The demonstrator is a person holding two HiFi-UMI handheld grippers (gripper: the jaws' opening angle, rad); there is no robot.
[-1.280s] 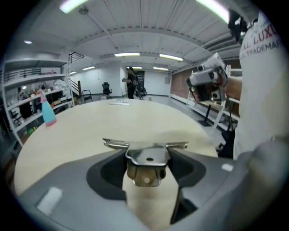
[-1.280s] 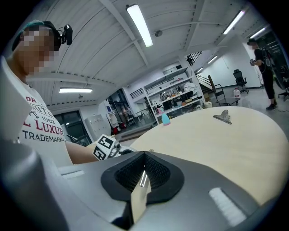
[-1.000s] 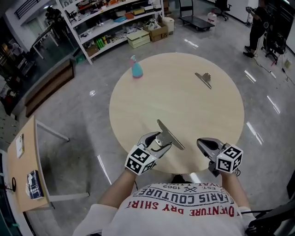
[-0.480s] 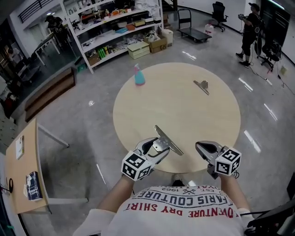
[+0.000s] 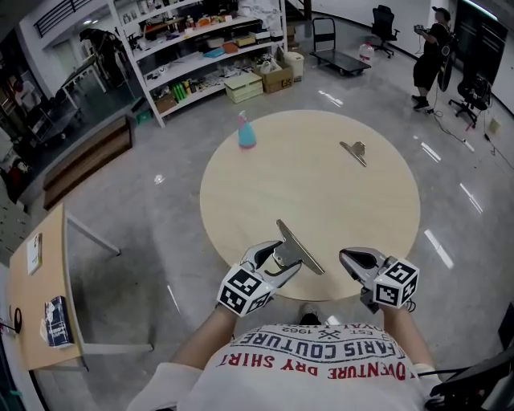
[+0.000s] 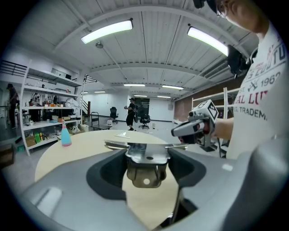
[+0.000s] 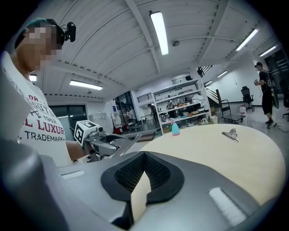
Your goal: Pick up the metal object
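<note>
**Head view:** the left gripper (image 5: 277,258) grips a metal bulldog clip (image 5: 300,248) above the near edge of the round table (image 5: 321,197). A blue spray bottle (image 5: 246,132), contents unclear, stands far off.

**Left gripper view:** jaws wide, clamping the clip.

**Right gripper view:** the right gripper (image 7: 144,155) has its jaws together, empty.

The place was a large workshop-style lab hall. Beyond the round table (image 5: 313,193) stood open metal shelving (image 5: 193,56) stocked with boxes, a flatbed cart (image 5: 344,38) and an office chair (image 5: 387,14). Below it lay a polished grey floor (image 5: 136,209), with strip lights (image 6: 107,30) overhead.
</note>
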